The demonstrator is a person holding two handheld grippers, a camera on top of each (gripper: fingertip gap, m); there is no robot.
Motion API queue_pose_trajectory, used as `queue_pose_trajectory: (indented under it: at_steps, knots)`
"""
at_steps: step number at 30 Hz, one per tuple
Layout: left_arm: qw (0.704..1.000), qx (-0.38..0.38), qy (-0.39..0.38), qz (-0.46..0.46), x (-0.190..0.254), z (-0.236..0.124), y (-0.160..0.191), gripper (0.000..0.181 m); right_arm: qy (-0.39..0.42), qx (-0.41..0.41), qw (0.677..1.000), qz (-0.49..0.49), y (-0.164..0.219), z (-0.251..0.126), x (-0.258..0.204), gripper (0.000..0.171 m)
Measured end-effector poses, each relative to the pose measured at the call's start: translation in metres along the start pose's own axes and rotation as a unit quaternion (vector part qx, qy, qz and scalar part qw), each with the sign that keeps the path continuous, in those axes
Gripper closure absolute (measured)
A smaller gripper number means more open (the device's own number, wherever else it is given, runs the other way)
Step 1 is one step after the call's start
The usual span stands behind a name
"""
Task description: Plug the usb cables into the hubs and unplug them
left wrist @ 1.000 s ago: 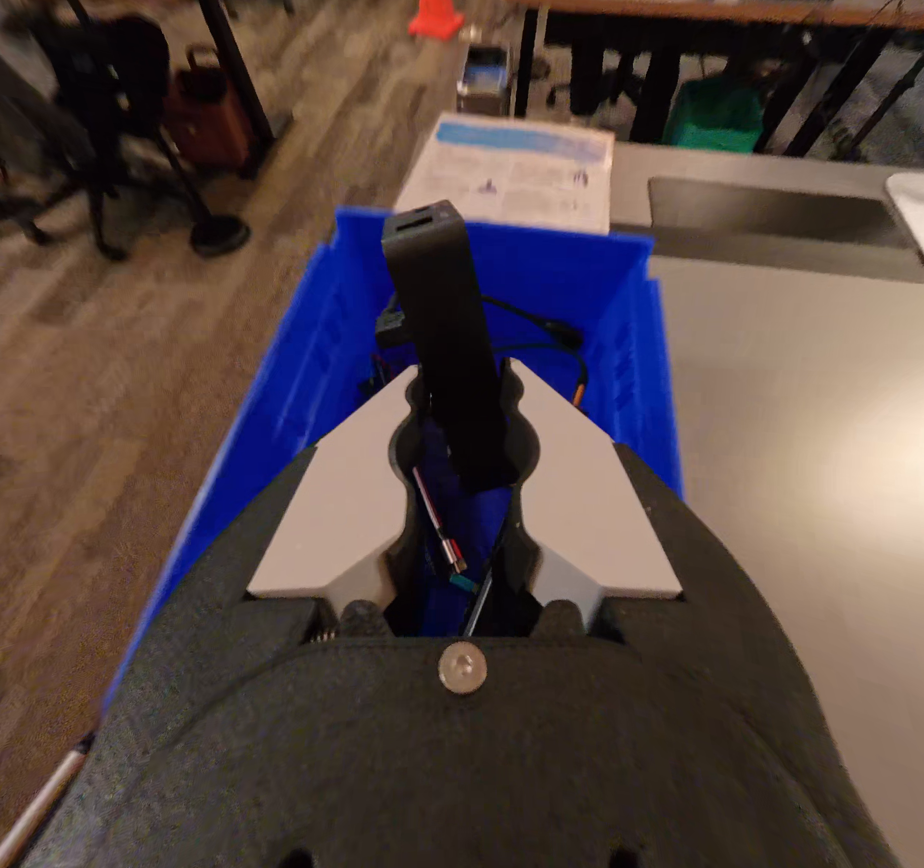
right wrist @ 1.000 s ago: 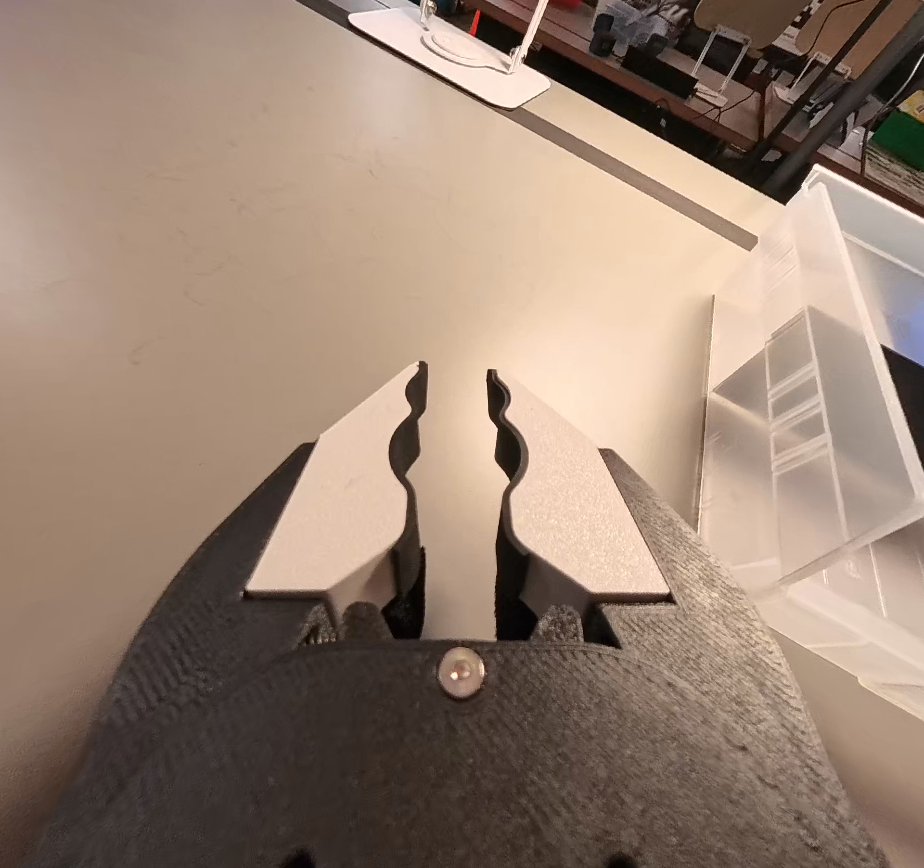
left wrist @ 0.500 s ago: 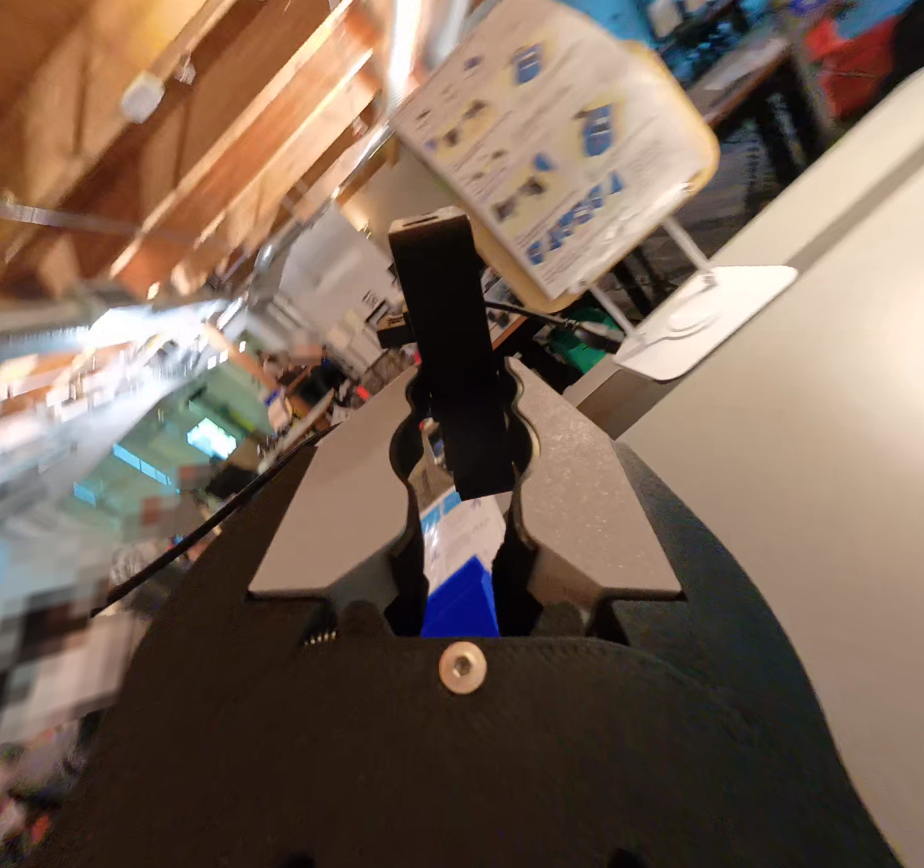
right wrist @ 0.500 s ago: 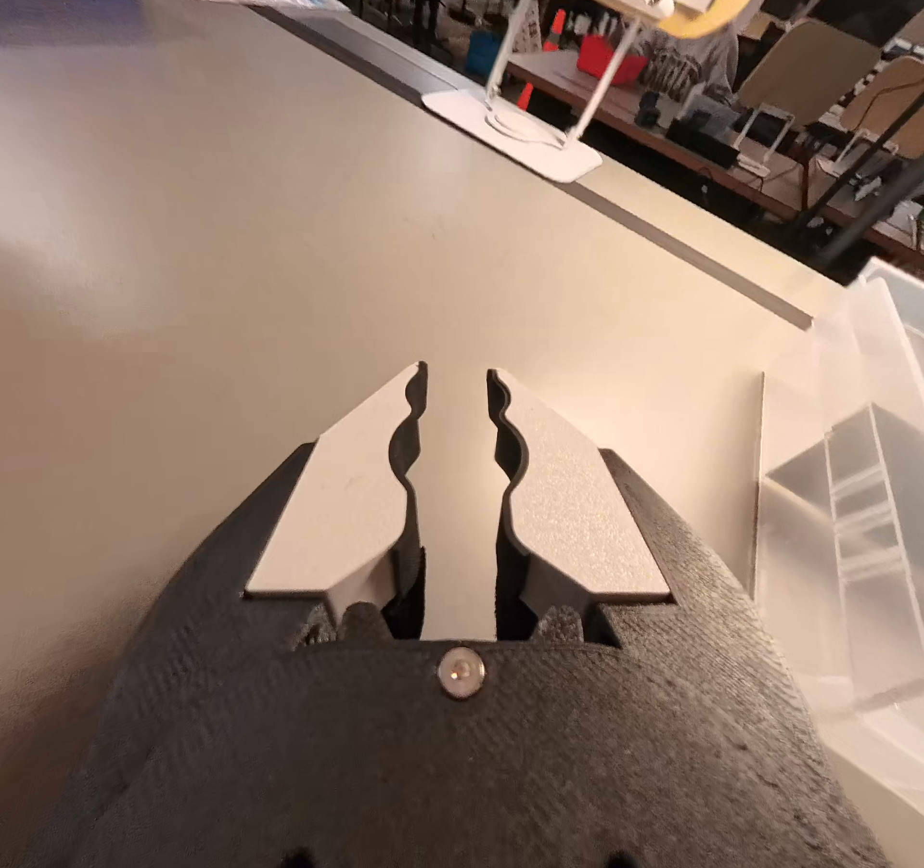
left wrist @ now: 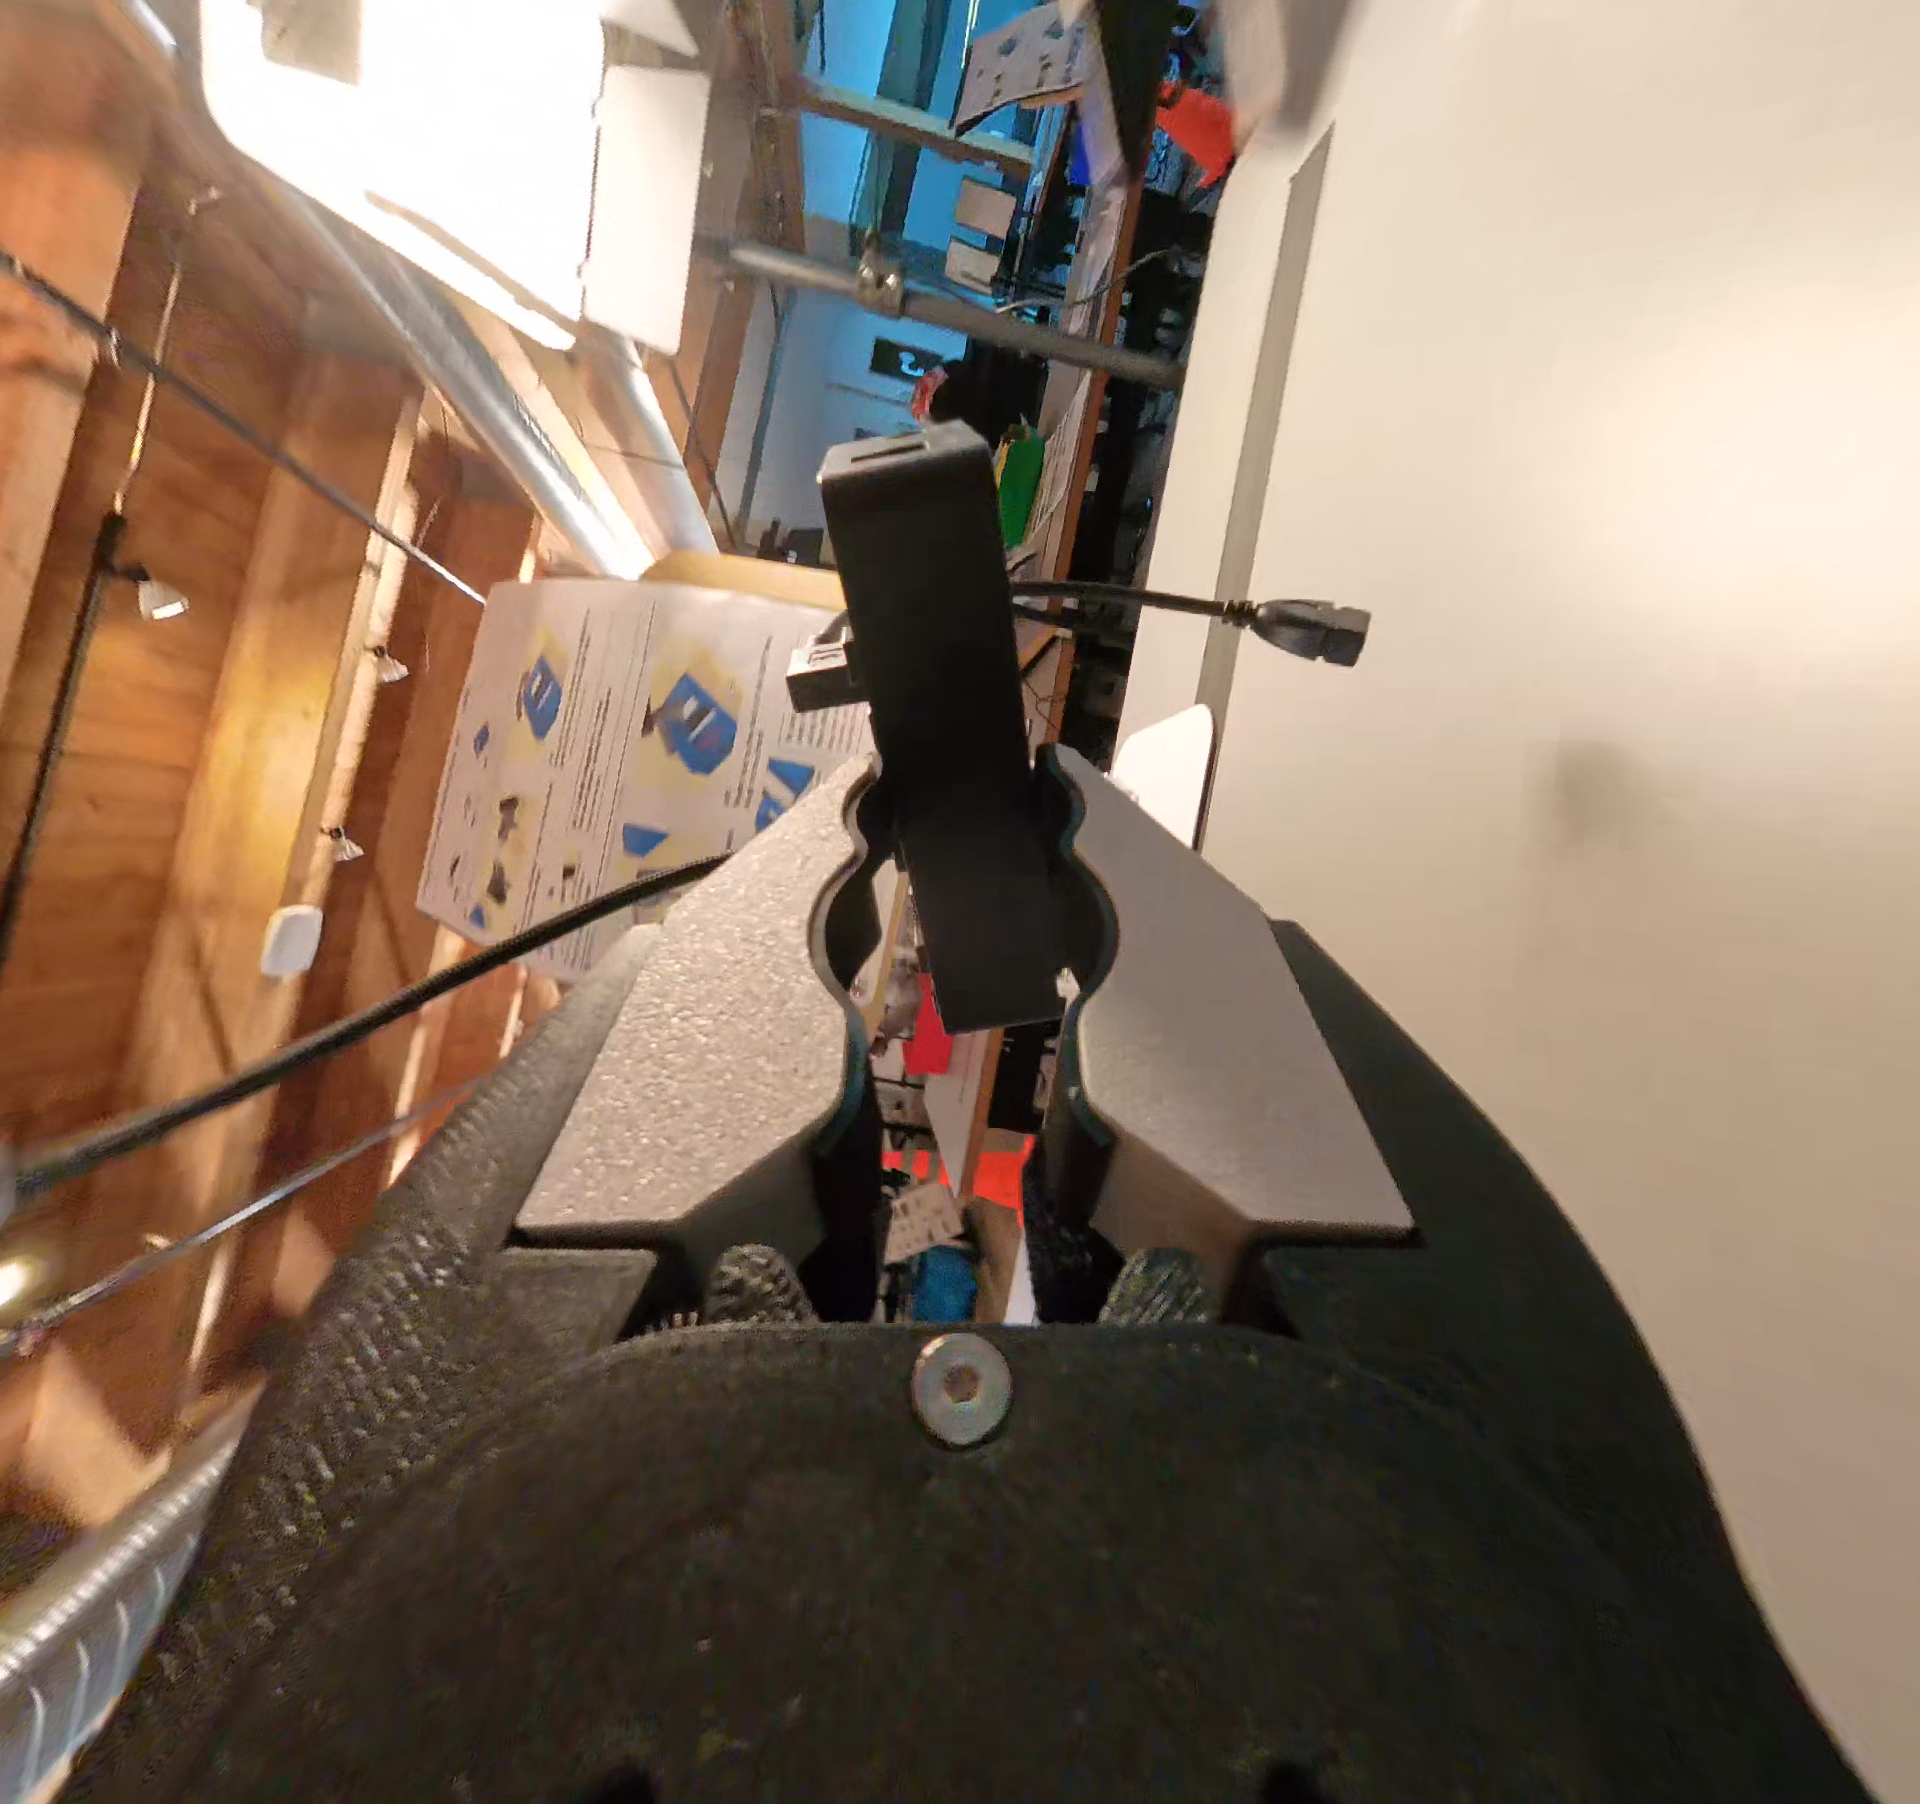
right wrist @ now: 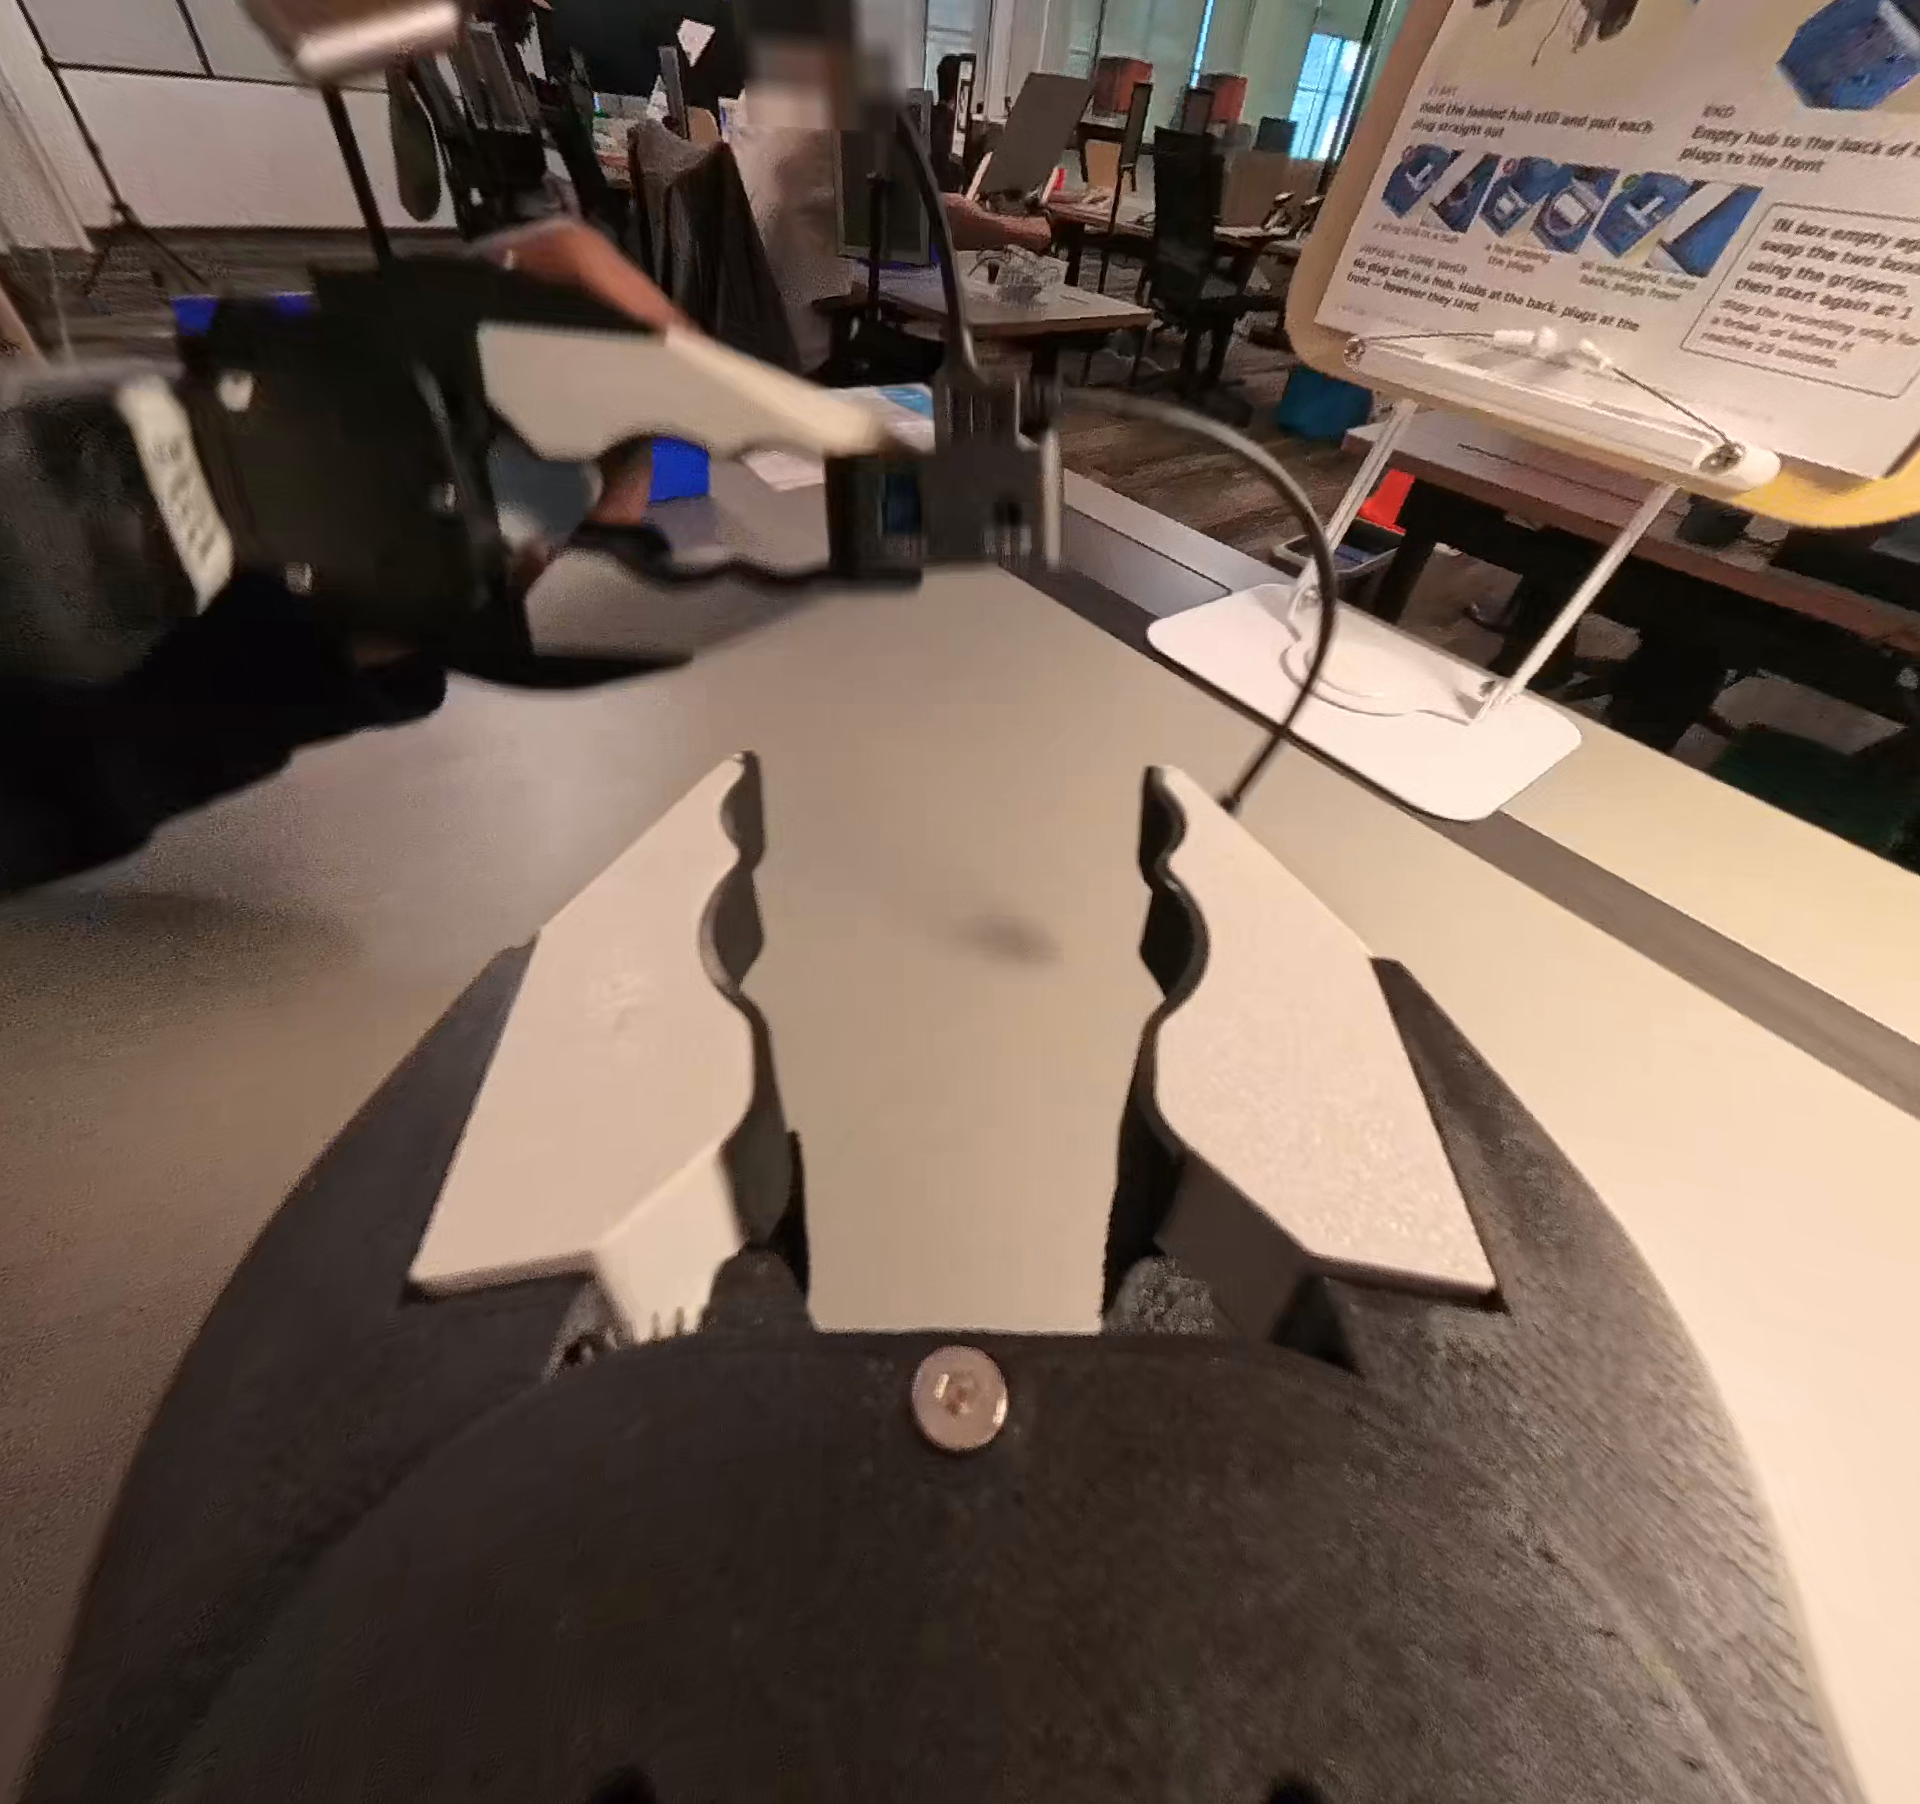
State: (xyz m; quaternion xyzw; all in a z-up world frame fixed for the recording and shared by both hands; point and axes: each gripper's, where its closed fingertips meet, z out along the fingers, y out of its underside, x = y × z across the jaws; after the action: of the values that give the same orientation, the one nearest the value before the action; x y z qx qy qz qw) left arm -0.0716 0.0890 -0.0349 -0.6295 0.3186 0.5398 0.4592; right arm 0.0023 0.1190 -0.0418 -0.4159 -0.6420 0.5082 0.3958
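Note:
My left gripper (left wrist: 961, 778) is shut on a black USB hub (left wrist: 935, 705), held in the air and rolled on its side. The hub's short black cable (left wrist: 1132, 601) ends in a dangling plug (left wrist: 1320, 632), and another connector (left wrist: 821, 674) sticks out on its left side. In the right wrist view the left gripper (right wrist: 894, 497) holds the hub (right wrist: 982, 487) above the table at upper left, its thin cable (right wrist: 1304, 559) arching down to the right. My right gripper (right wrist: 951, 767) is open and empty, low over the grey table (right wrist: 935, 684), below the hub.
An instruction sheet on a wire stand (right wrist: 1621, 227) with a white base plate (right wrist: 1371, 694) stands at the table's far right edge. The same sheet (left wrist: 623, 767) shows in the left wrist view. Desks, chairs and a person lie beyond the table. There is about 9 cm between the tips of the two grippers.
My left gripper lifted the hub out of the blue bin and rolled sideways over the table. My right gripper tilted up toward the hub and opened wider.

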Motion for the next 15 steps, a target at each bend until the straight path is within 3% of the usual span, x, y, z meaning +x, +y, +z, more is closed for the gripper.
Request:
queue_pose_trajectory:
  at_steps: [4, 8, 10, 15]
  knots:
    - [1.0, 0.011, 0.006, 0.015, 0.032, 0.021, -0.006, 0.151, -0.022, -0.02, 0.999, 0.021, 0.007, 0.038, 0.018, 0.089]
    - [0.999, 0.015, 0.02, 0.027, 0.067, 0.027, -0.002, 0.151, -0.018, -0.082, 0.996, -0.009, 0.045, 0.066, 0.022, 0.1]
    - [0.998, 0.009, 0.026, 0.049, 0.076, 0.027, -0.001, 0.152, -0.015, -0.094, 0.995, -0.03, 0.059, 0.073, 0.02, 0.111]
    - [0.999, 0.024, 0.037, 0.03, 0.083, 0.029, -0.004, 0.149, 0.003, -0.077, 0.996, -0.042, 0.064, 0.069, 0.021, 0.111]
